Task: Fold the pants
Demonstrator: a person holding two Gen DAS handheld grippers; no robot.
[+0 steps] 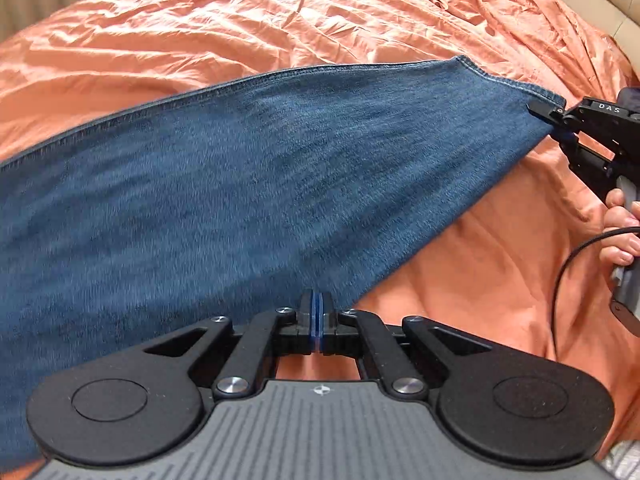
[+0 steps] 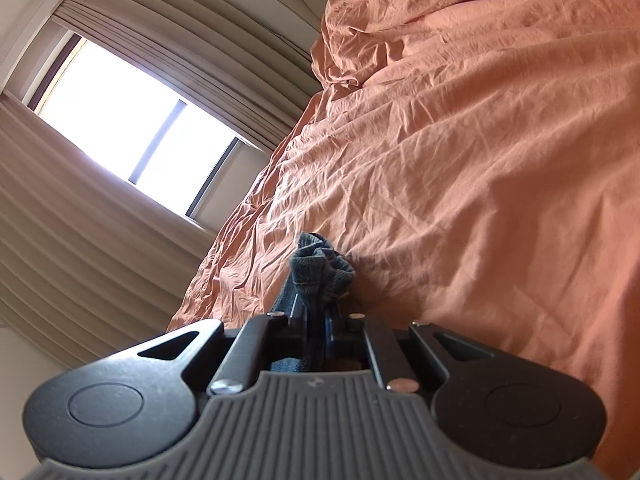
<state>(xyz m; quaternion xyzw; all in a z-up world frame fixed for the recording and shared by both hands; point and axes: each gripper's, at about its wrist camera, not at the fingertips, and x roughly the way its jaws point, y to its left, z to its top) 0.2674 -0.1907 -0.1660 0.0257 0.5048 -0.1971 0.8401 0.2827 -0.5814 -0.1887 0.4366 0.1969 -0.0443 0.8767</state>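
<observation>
rumpled orange bedsheet point(image 1: 280, 20) lying open beyond and right of the pants point(image 1: 200, 184), raised denim panel blocking the left, bunched sheet ridge point(image 2: 352, 40) rising far off

Two black handheld grippers. Left gripper point(image 1: 319, 312): matte black linkage arms, silver round-headed screws at the pivots, two large round black discs at lower left and lower right of the frame, a grey ribbed plate between them bearing a small white cross-in-circle mark, thin blue pads point(image 1: 314, 320) on the fingertips. Right gripper point(image 1: 554, 122) at the right edge: black fingers, white lettering "DAS", a thin black cable point(image 1: 560, 280) looping below. Same ribbed grey plate, discs and silver screws in the right wrist view.
</observation>
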